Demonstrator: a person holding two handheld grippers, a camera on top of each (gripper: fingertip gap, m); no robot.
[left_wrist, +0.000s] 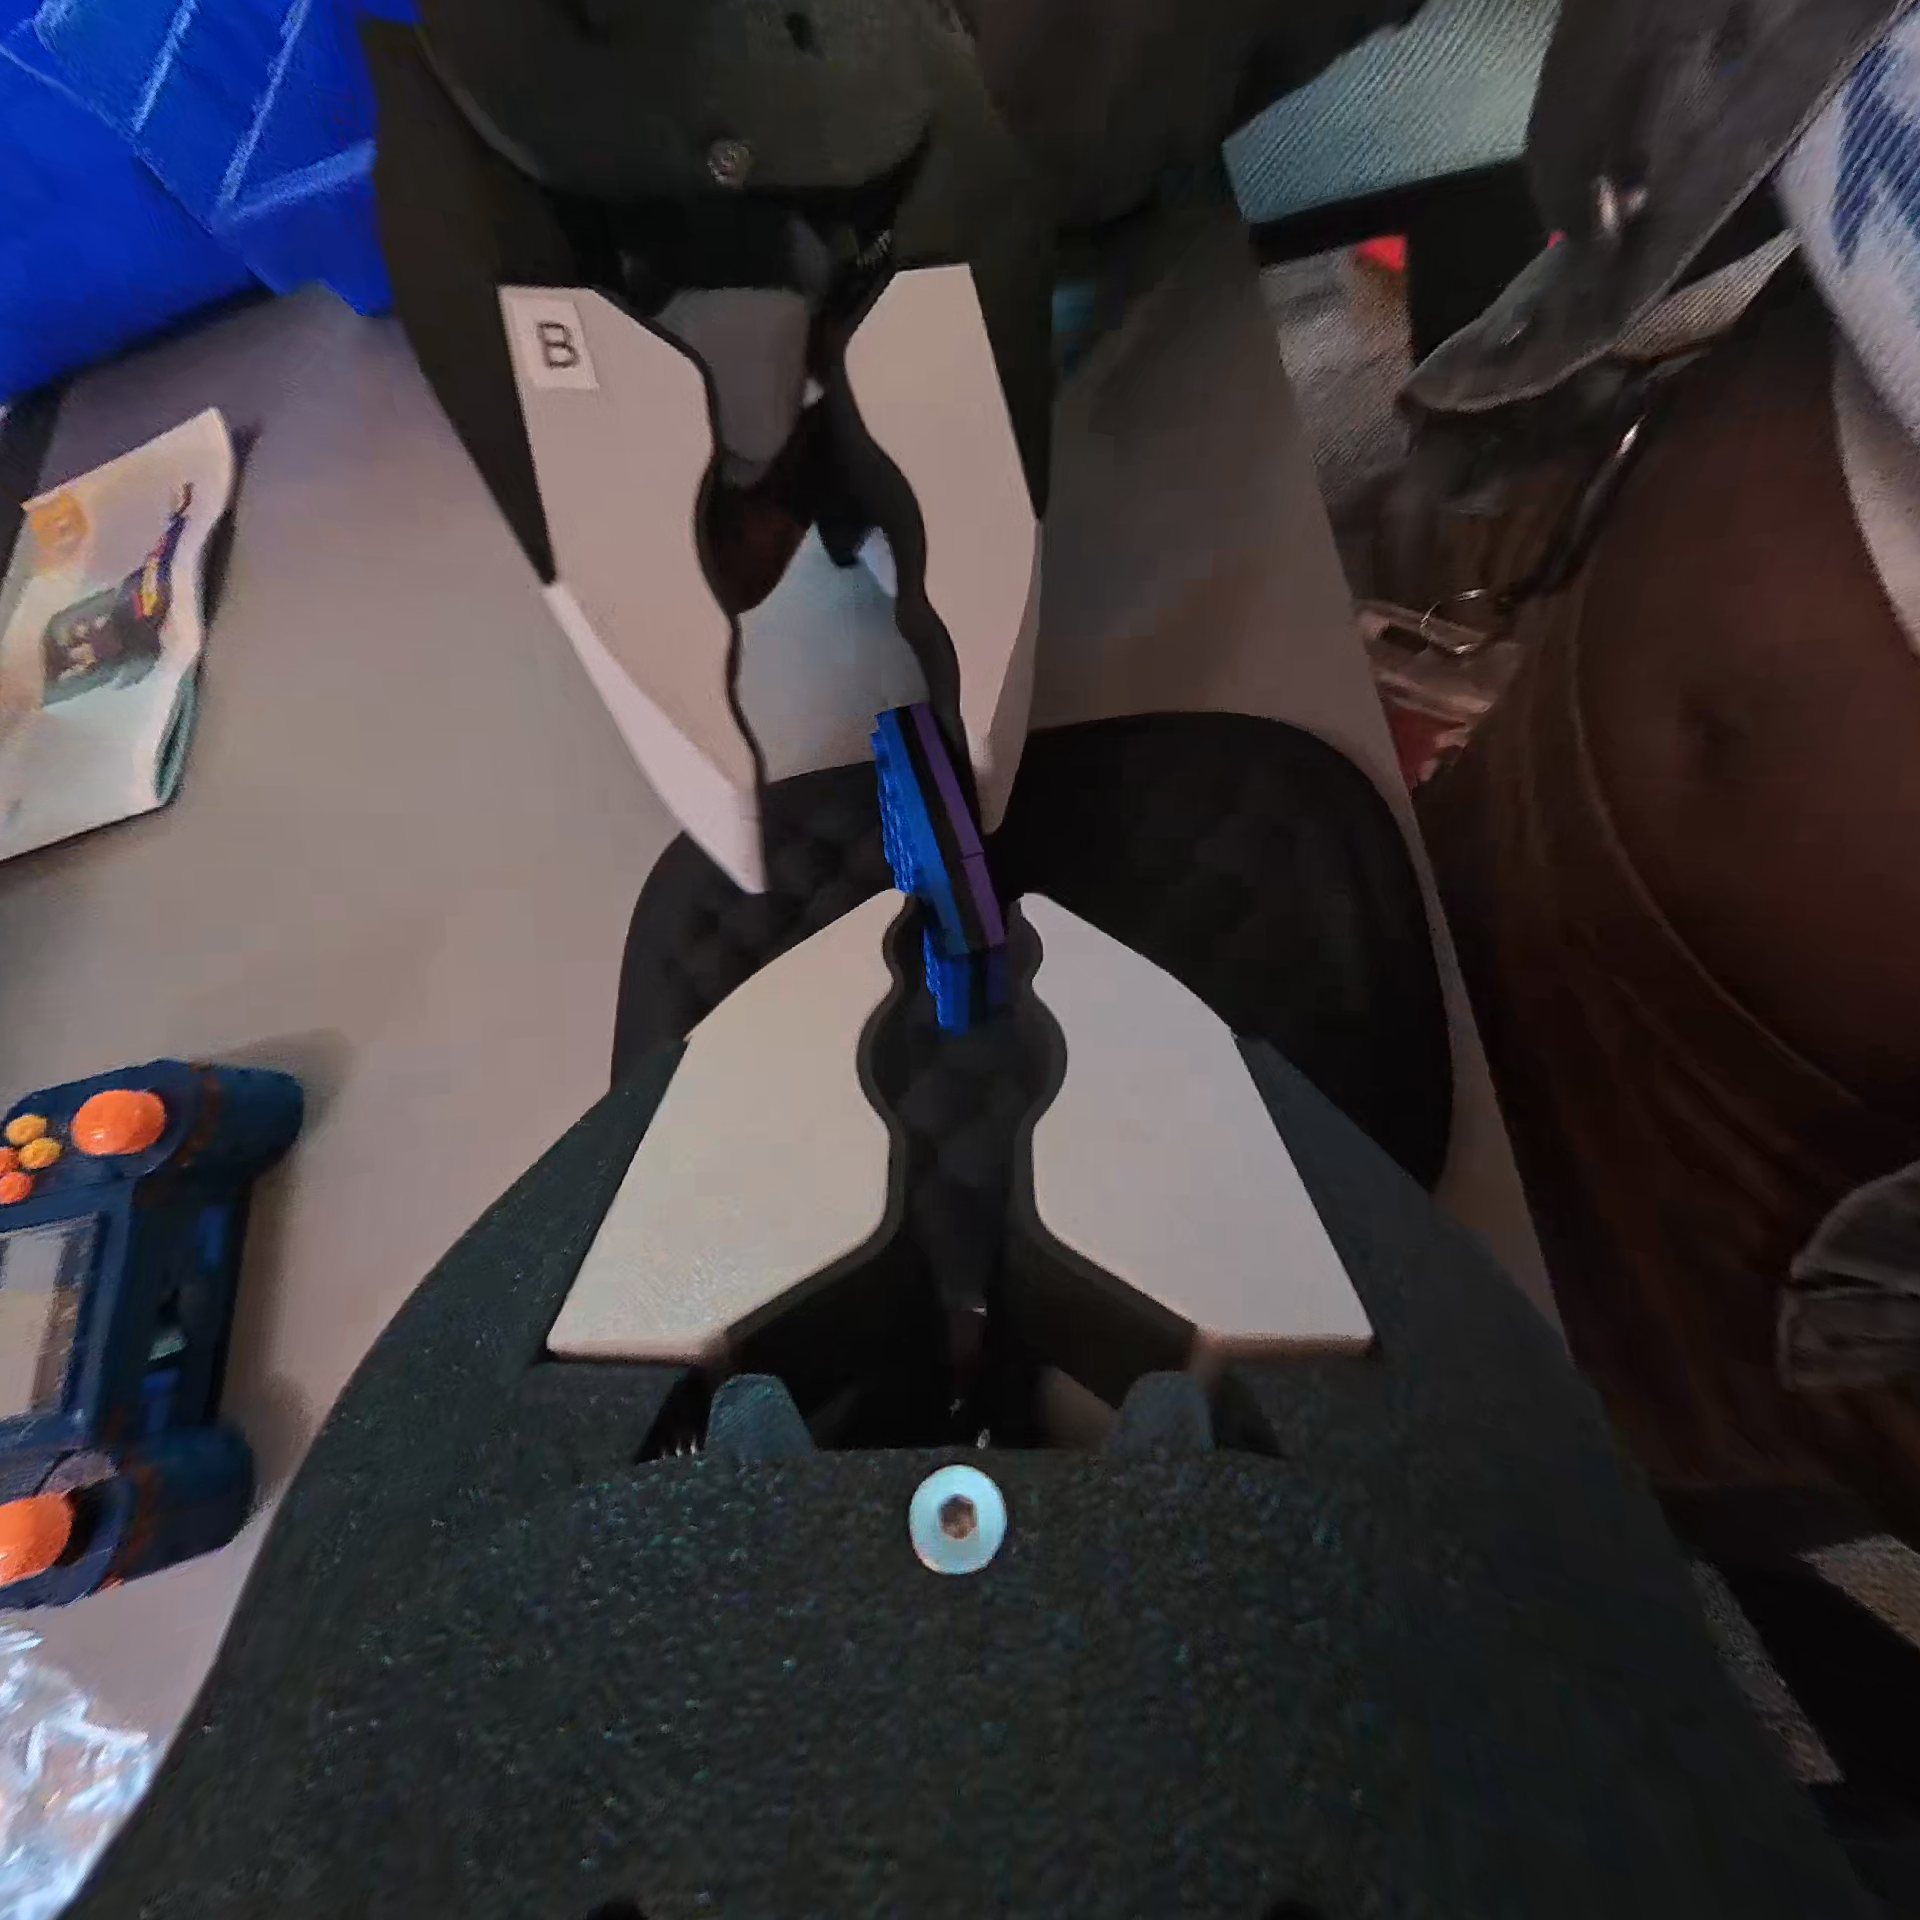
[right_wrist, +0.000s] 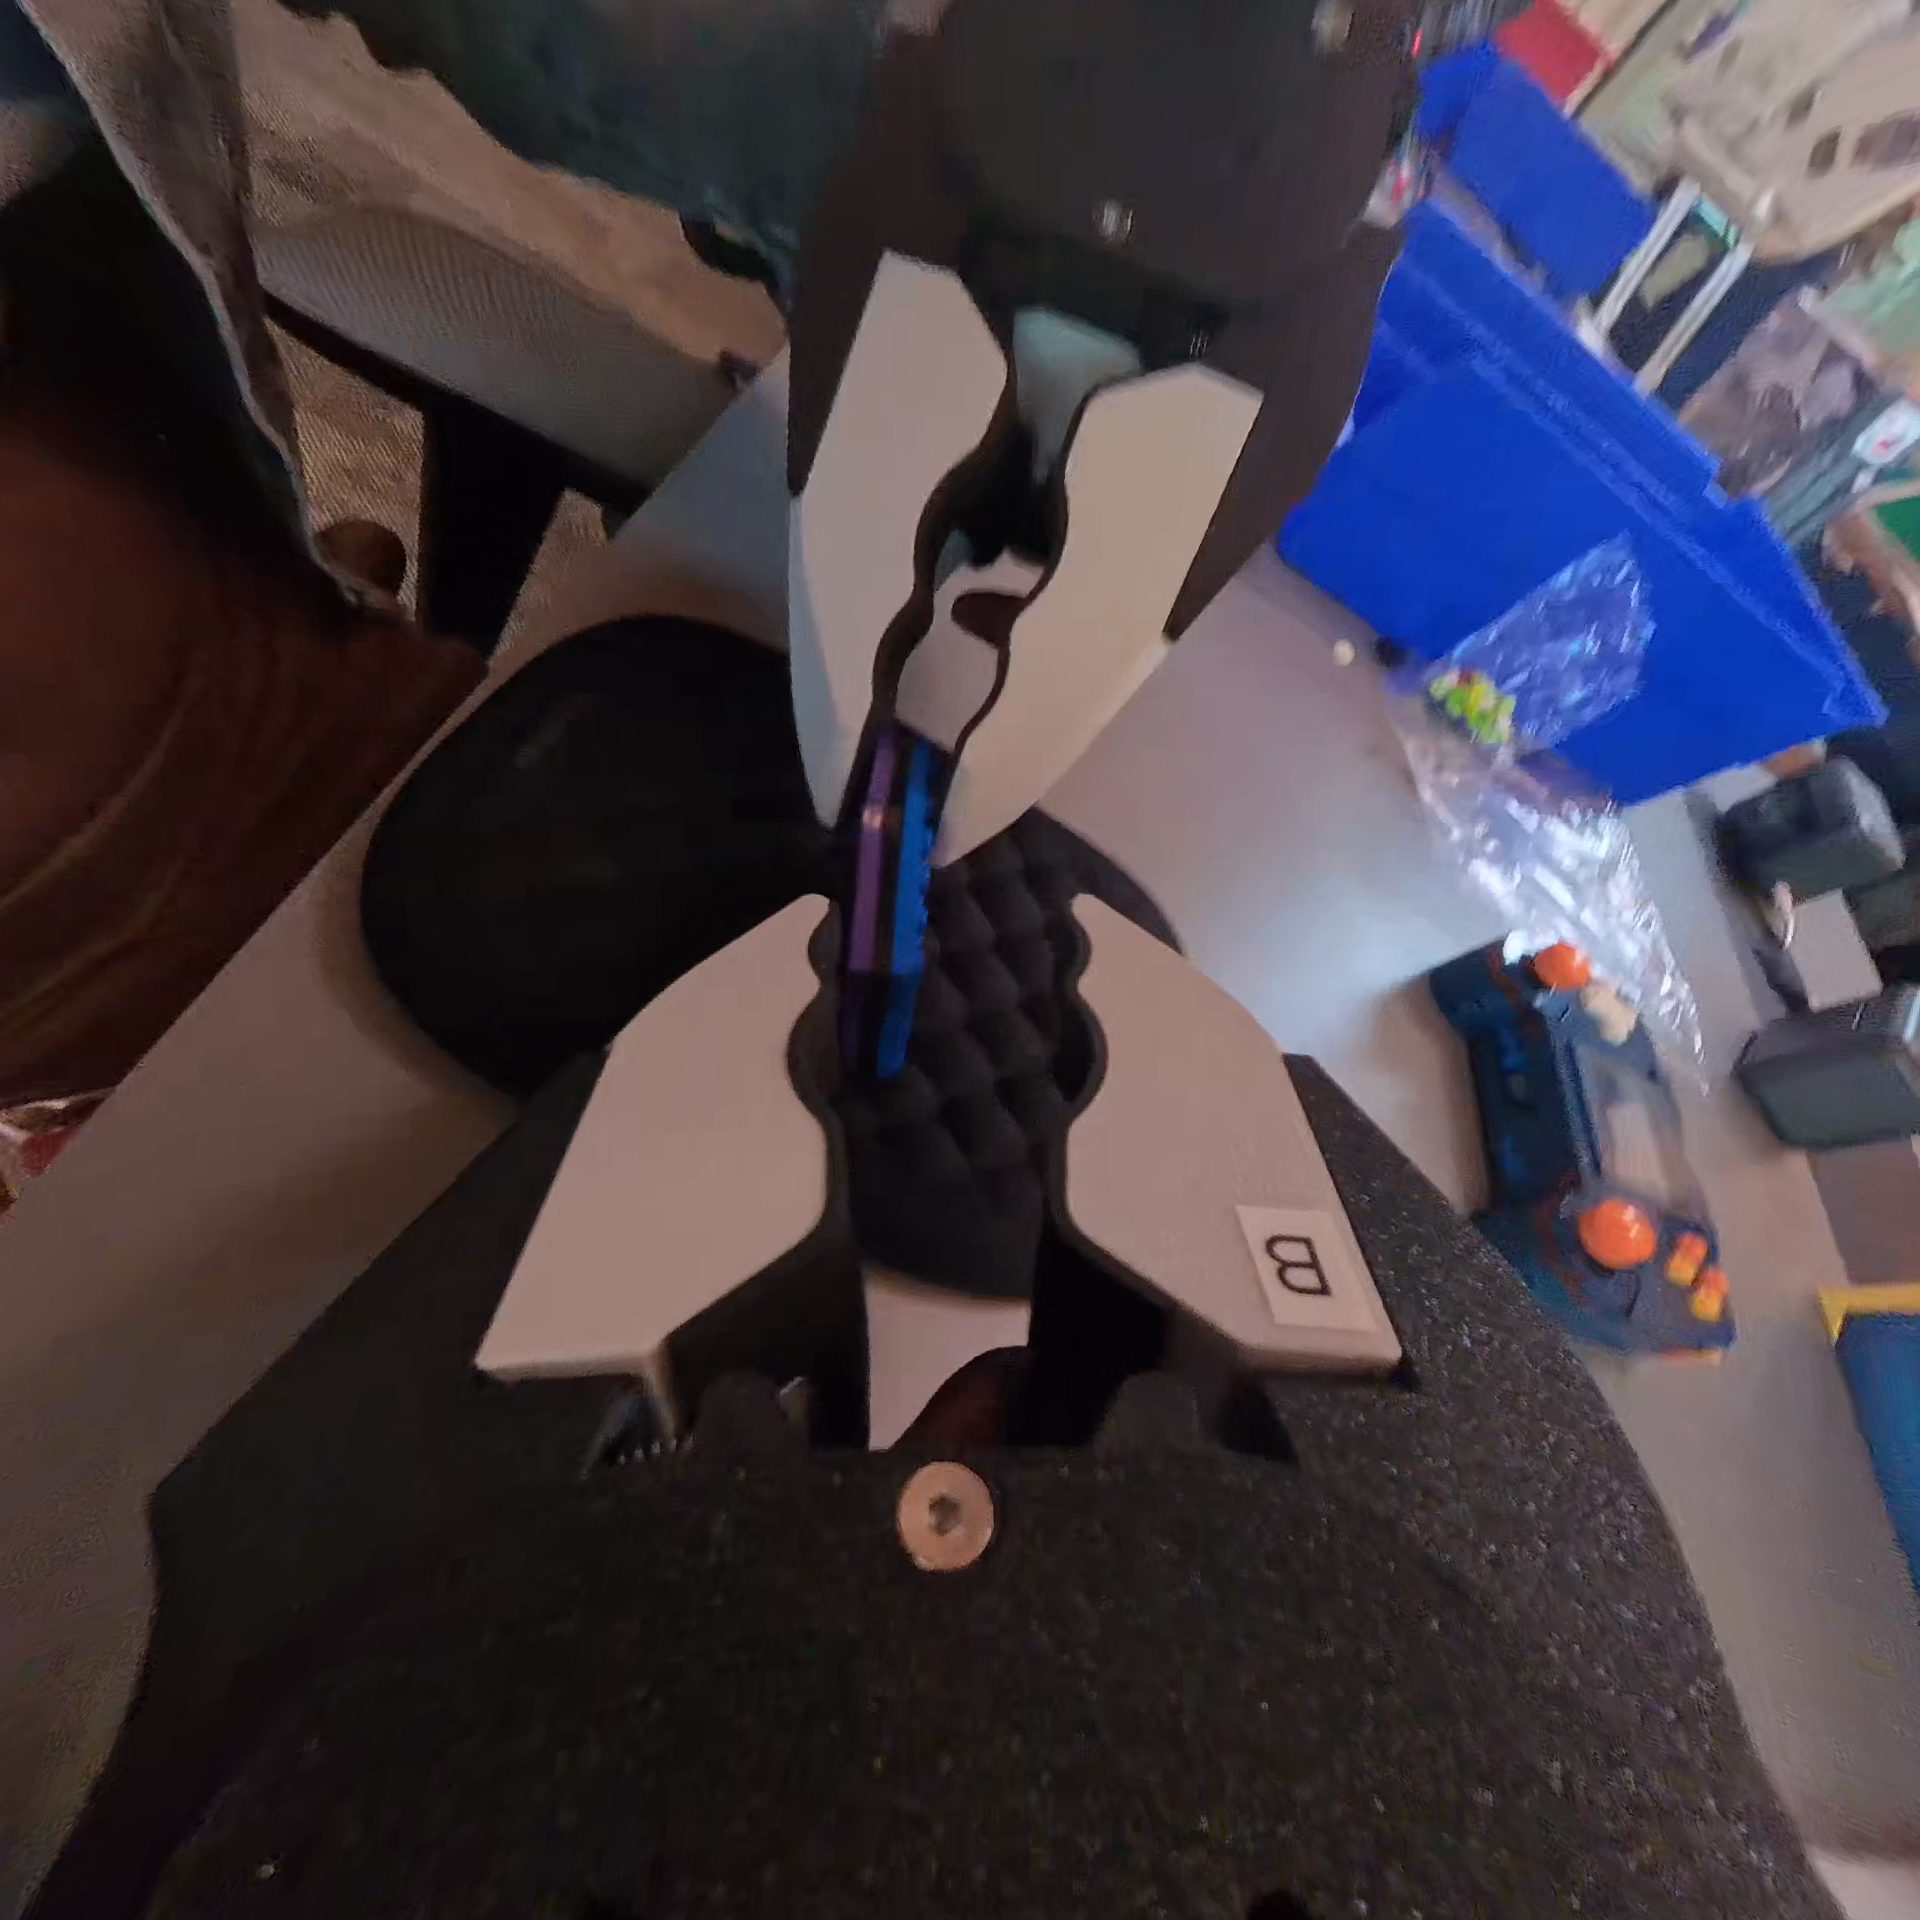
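So the left claw (left_wrist: 961, 925) is pinching the lower end of a thin stack of plates (left_wrist: 940, 862), blue on one face, black in the middle, purple on the other. It's holding the stack edge-on in the air, straight ahead of its tips. The right claw (right_wrist: 951, 925) is coming in nose-to-nose from the opposite end. Its jaws are standing spread, with the stack lying against one finger (right_wrist: 727, 1039) and a clear gap showing on the other side. So only one claw is really gripping right now, and the other is just sitting around the piece.

Directly under both claws a black dimpled pad (left_wrist: 1195, 883) is lying on the table (left_wrist: 416, 831).

Room-wise, off to the left claw's left the table is running wide. A dark blue controller-shaped build with orange buttons (left_wrist: 125, 1299) and a booklet (left_wrist: 104, 623) are sitting well apart from the claws. Blue bins (left_wrist: 156, 156) are standing farther out beyond the booklet, and some crinkly clear plastic (right_wrist: 1538, 810) is lying near the build.

To the left claw's right, the table edge is passing close by, and a person's brown clothing (left_wrist: 1714, 935) is filling the space just past it, so that side is looking tight.
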